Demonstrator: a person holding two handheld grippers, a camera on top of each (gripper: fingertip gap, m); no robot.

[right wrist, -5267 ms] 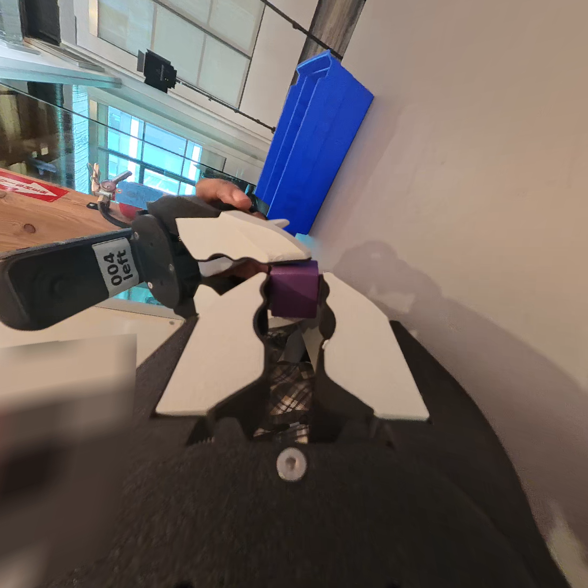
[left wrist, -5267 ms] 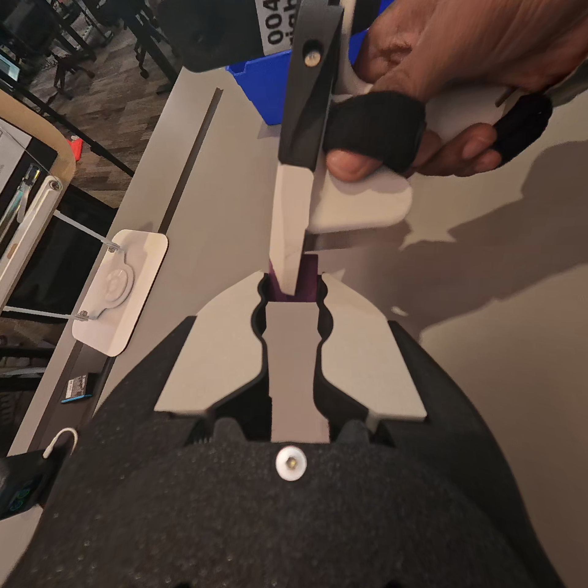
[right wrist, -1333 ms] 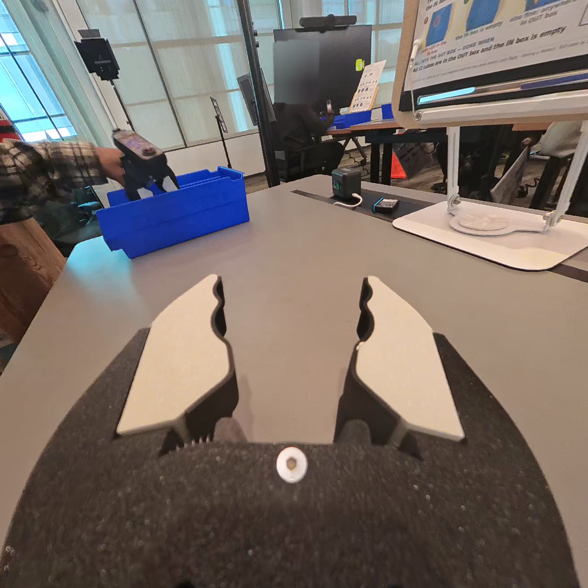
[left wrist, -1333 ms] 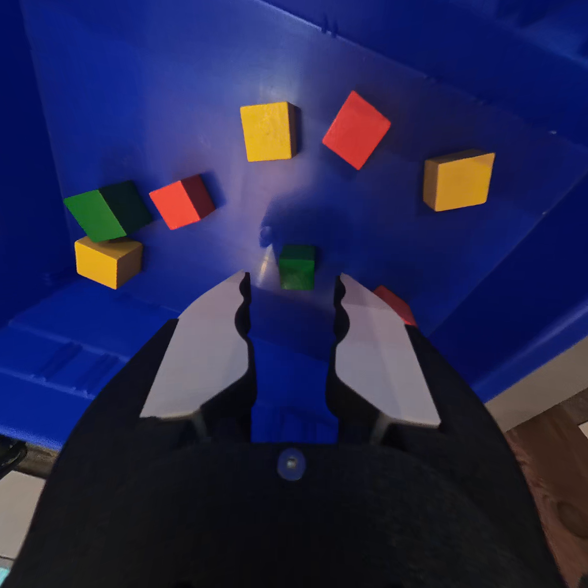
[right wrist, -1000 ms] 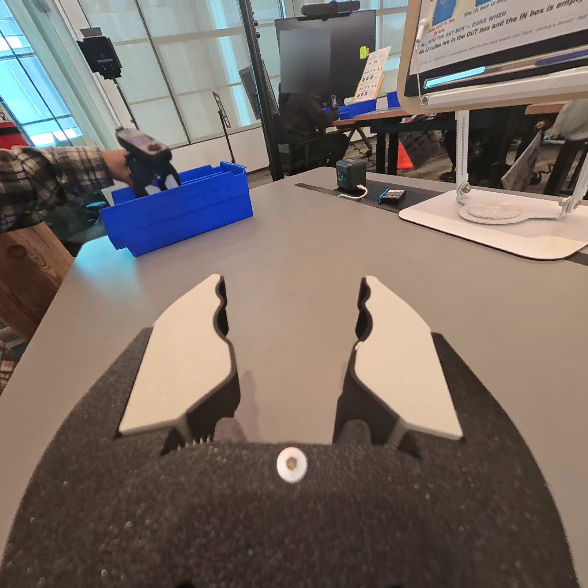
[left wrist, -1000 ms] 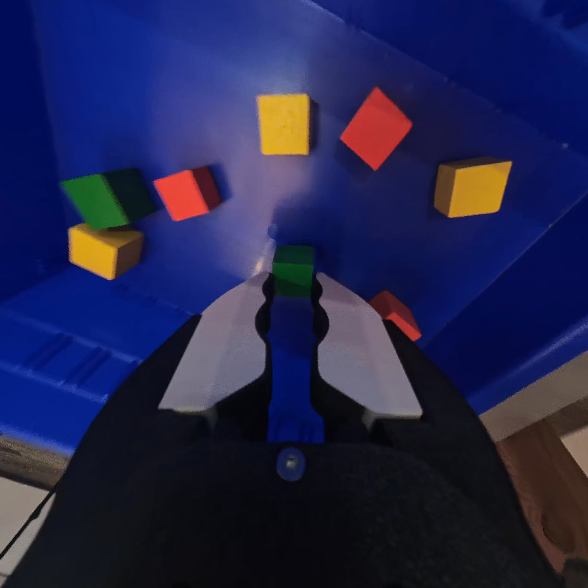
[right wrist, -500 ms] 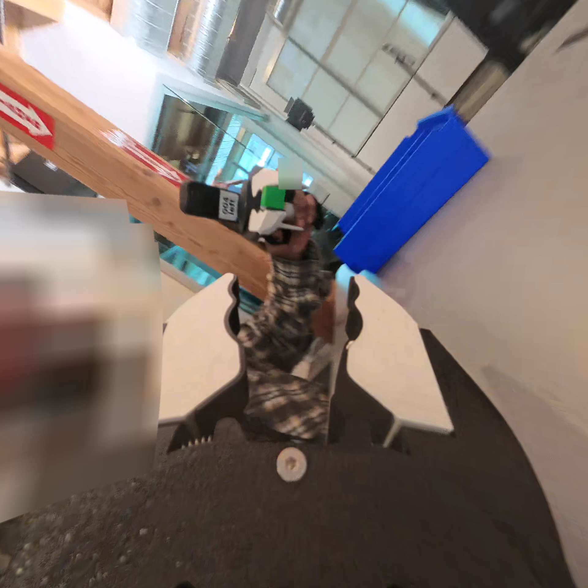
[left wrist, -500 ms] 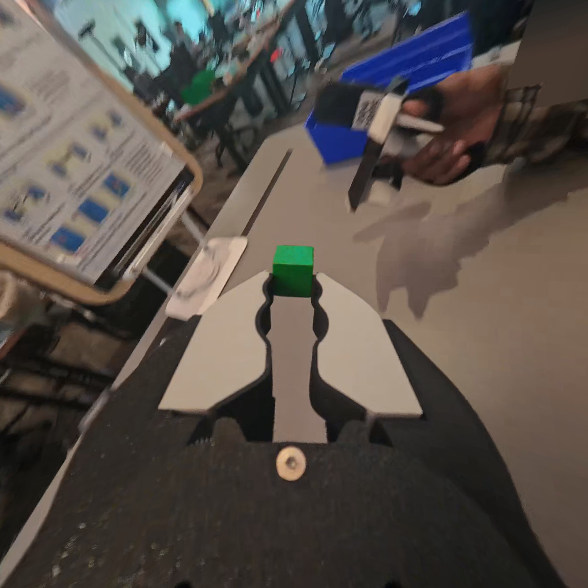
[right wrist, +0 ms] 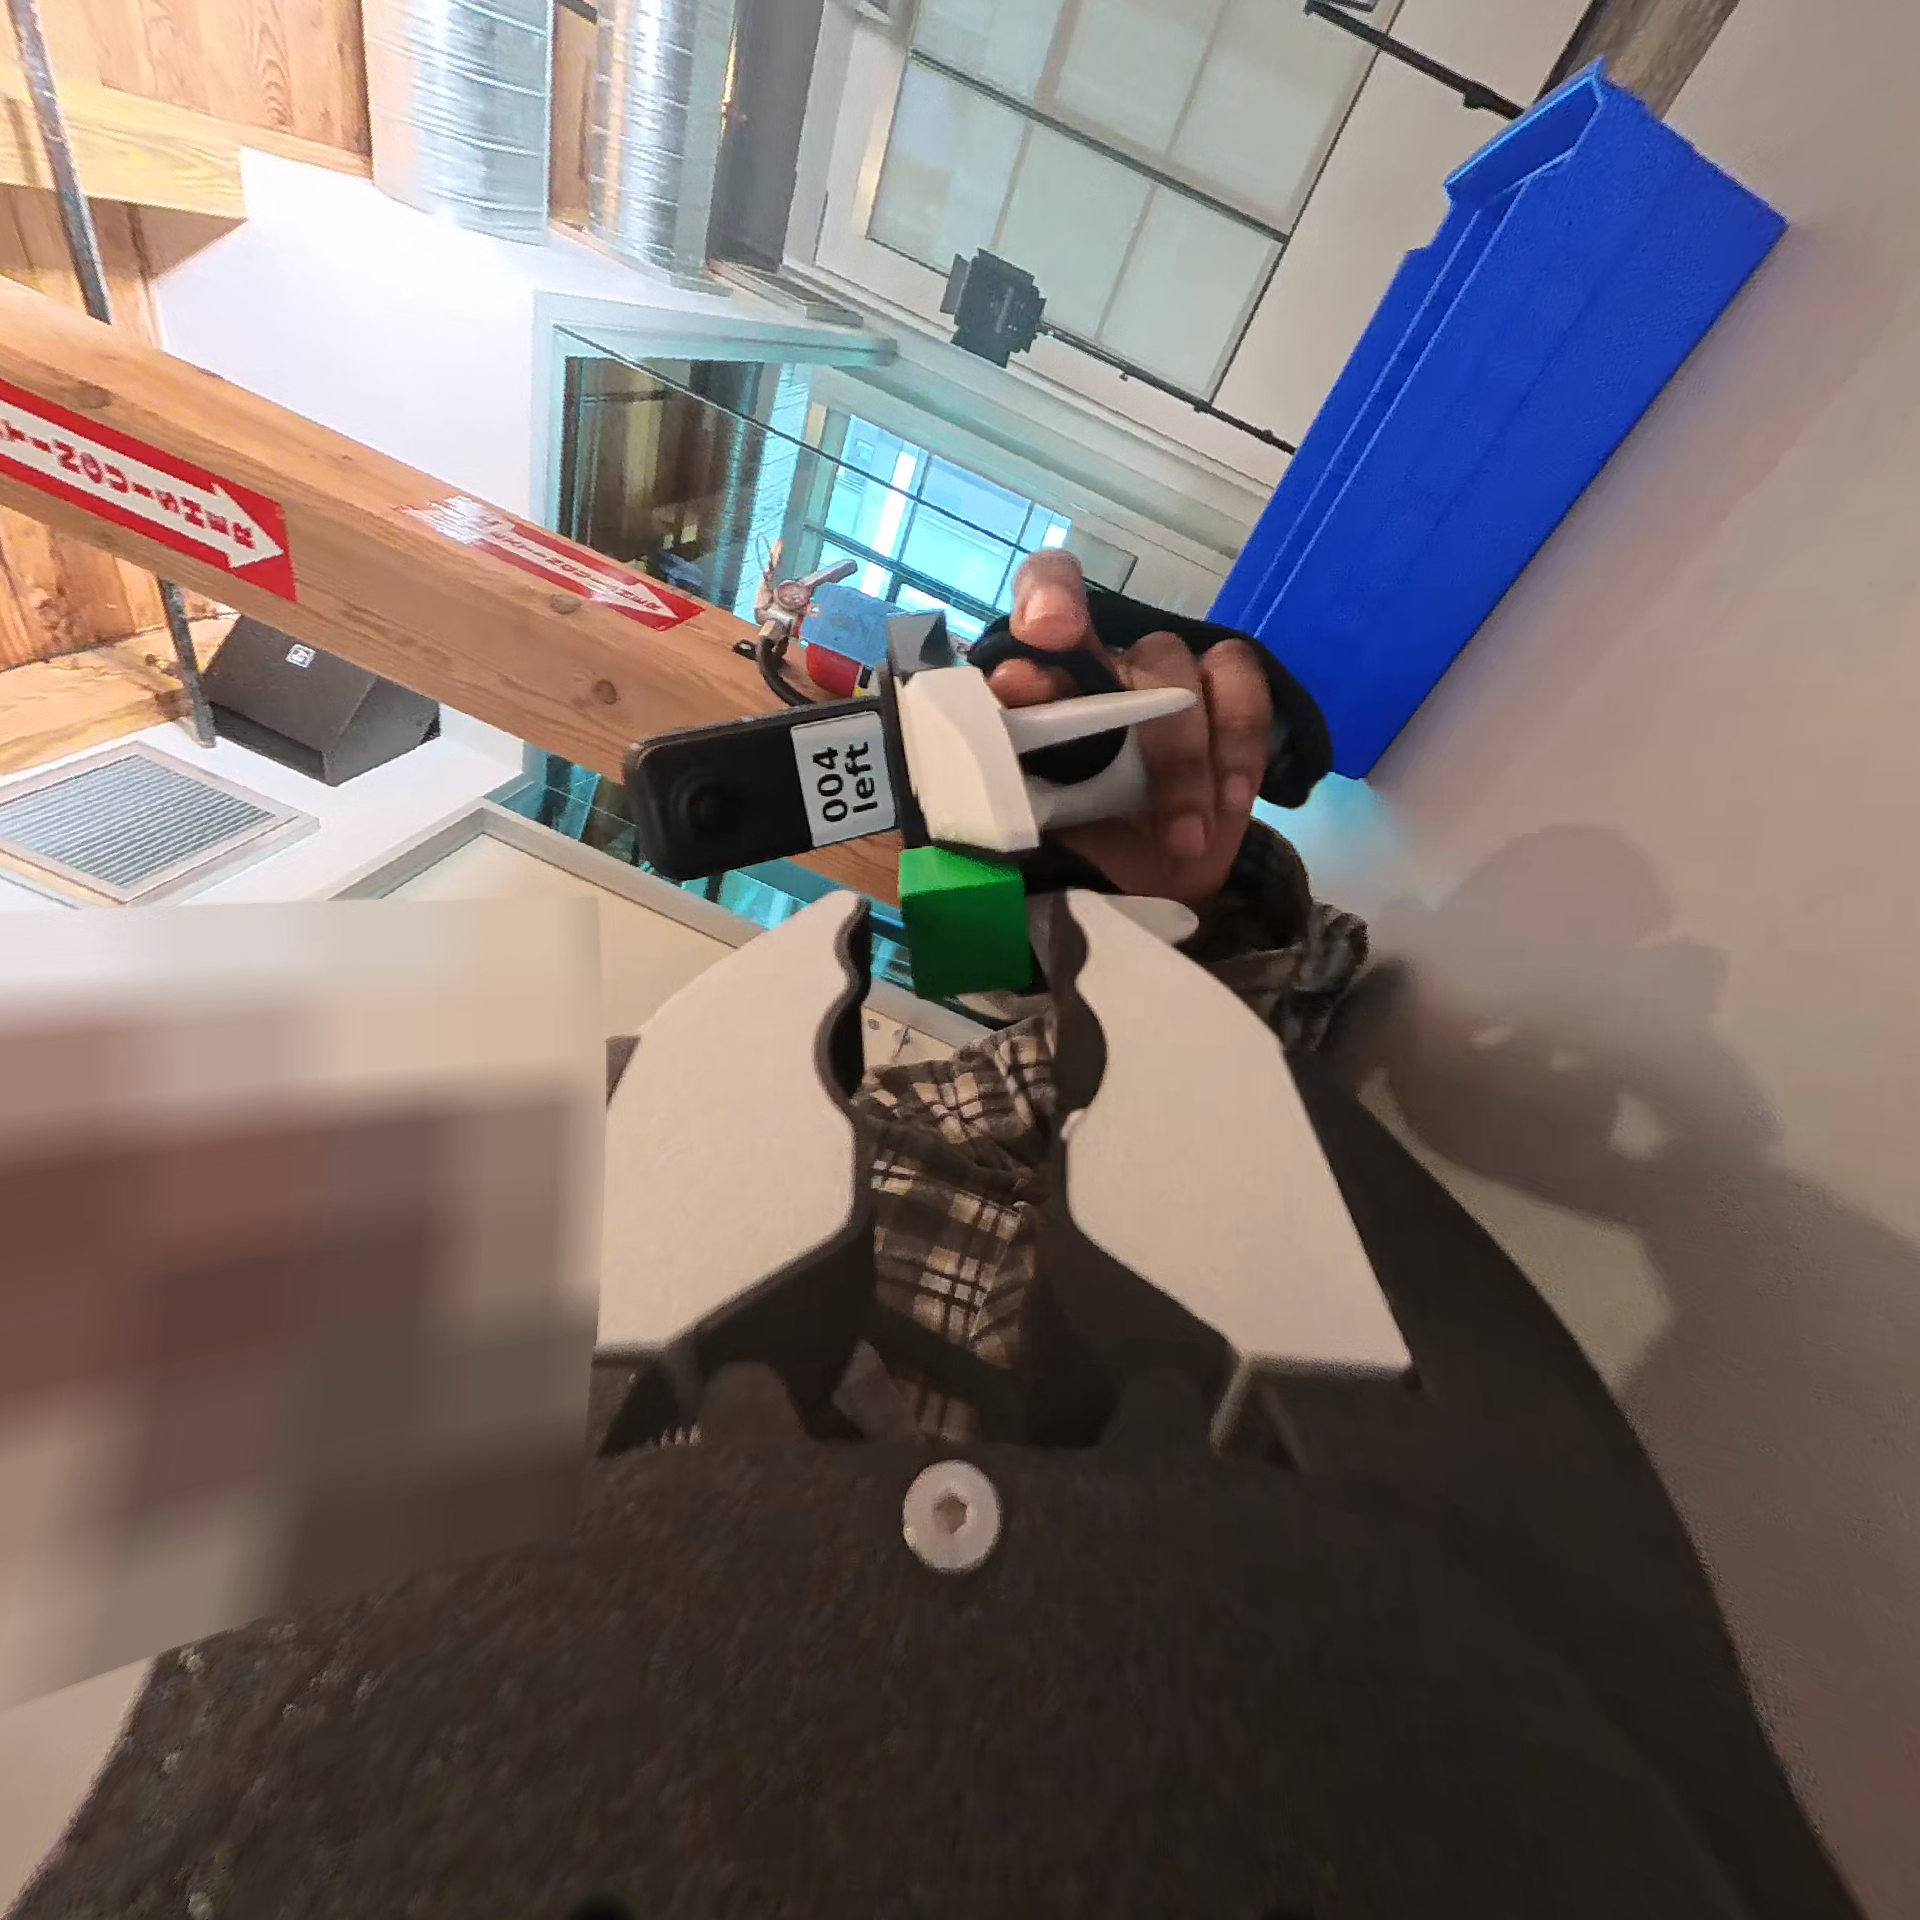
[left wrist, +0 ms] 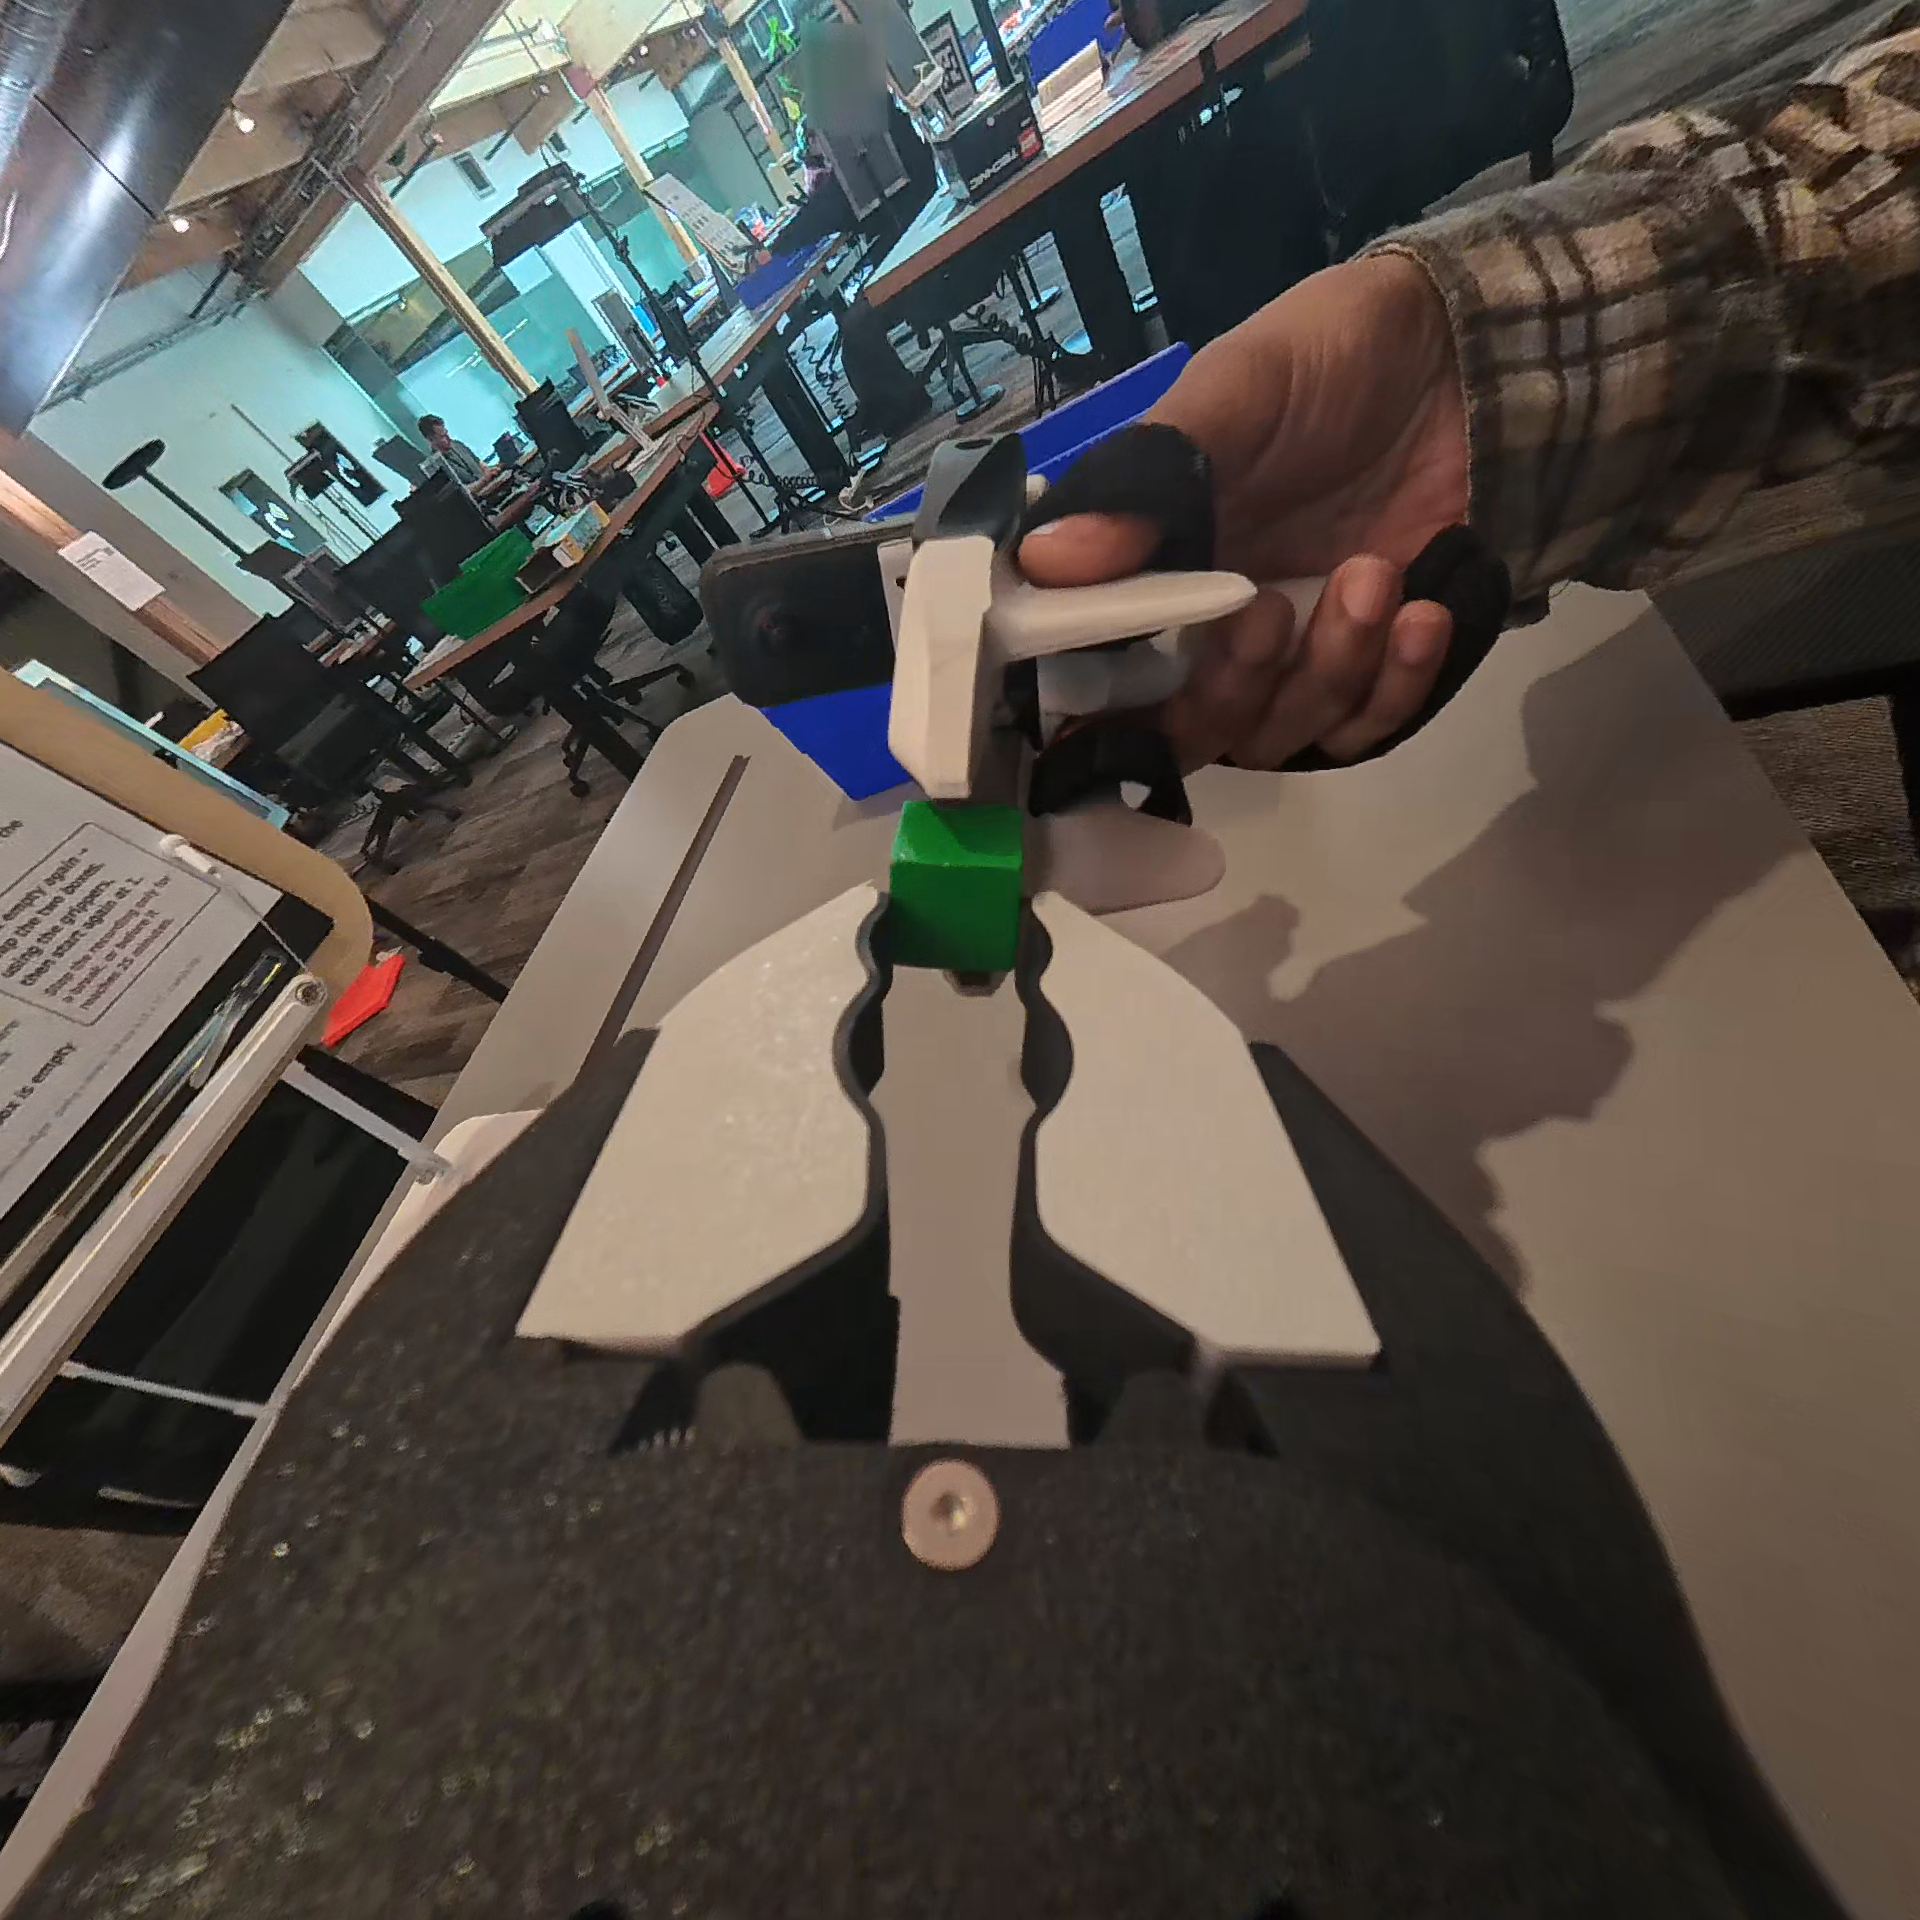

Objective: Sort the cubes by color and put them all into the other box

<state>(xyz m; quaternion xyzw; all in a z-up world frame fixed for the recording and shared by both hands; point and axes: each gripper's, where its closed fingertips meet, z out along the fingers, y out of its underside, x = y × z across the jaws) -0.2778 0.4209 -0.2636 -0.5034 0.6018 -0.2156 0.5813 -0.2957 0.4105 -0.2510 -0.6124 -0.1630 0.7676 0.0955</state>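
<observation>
My left gripper (left wrist: pixel 954 920) is shut on a green cube (left wrist: pixel 956 899) at its fingertips and holds it above the grey table (left wrist: pixel 1507 987). My right gripper (right wrist: pixel 956 920) is open, turned on its side, with its fingertips on either side of the same green cube (right wrist: pixel 966 930); a gap shows at one finger. In the left wrist view the right gripper (left wrist: pixel 987 821) comes in from behind the cube, held by a hand (left wrist: pixel 1320 499). A blue box (left wrist: pixel 821 732) stands behind it. In the right wrist view the left gripper (right wrist: pixel 997 883) shows, with another blue box (right wrist: pixel 1507 395) beyond.
A board on a white stand (left wrist: pixel 156 997) stands at the table's left edge, its white base (left wrist: pixel 473 1132) on the table. A plaid sleeve (left wrist: pixel 1683 312) reaches in from the right. Office desks and chairs (left wrist: pixel 582 623) lie beyond the table.
My left gripper shut on the green cube in the blue box, lifted it out and carried it over the table. My right gripper turned sideways and moved up around the cube.
</observation>
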